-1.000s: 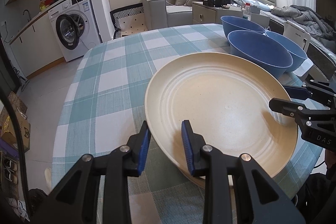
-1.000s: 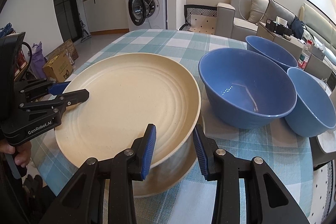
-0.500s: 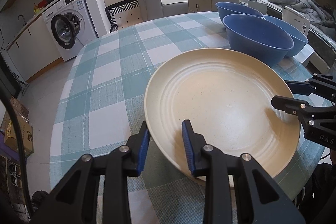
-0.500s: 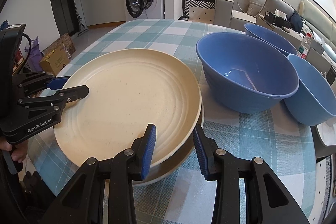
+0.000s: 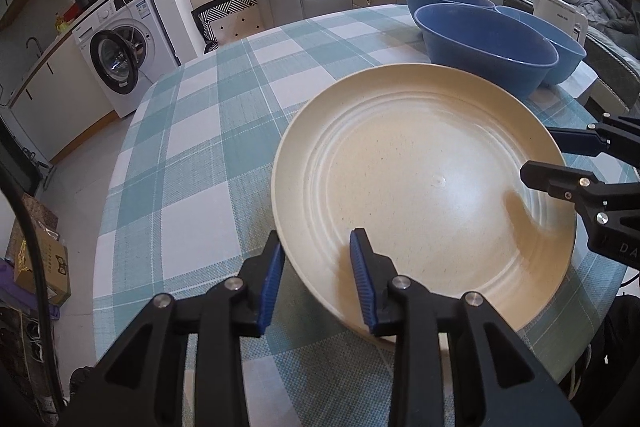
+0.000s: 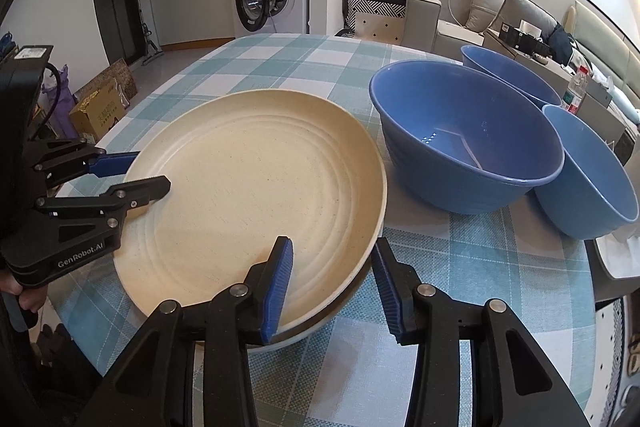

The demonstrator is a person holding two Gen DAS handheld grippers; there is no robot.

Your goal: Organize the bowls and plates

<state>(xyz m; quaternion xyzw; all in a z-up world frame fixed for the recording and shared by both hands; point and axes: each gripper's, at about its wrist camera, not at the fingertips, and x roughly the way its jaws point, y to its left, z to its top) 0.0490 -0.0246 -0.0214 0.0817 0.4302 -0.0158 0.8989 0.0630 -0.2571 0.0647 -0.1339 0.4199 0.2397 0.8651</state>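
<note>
A round table under a teal checked cloth (image 5: 192,163) fills the view. The left gripper (image 5: 318,275) straddles the near rim of the cream plate (image 5: 420,187), its jaws opening, pads just off the rim. The right gripper (image 6: 330,287) straddles the opposite rim, jaws likewise opening. The plate sits on another plate (image 6: 320,323). Beyond its fingers stand three blue bowls (image 6: 464,135), close together; cloth lies bare to the left.
</note>
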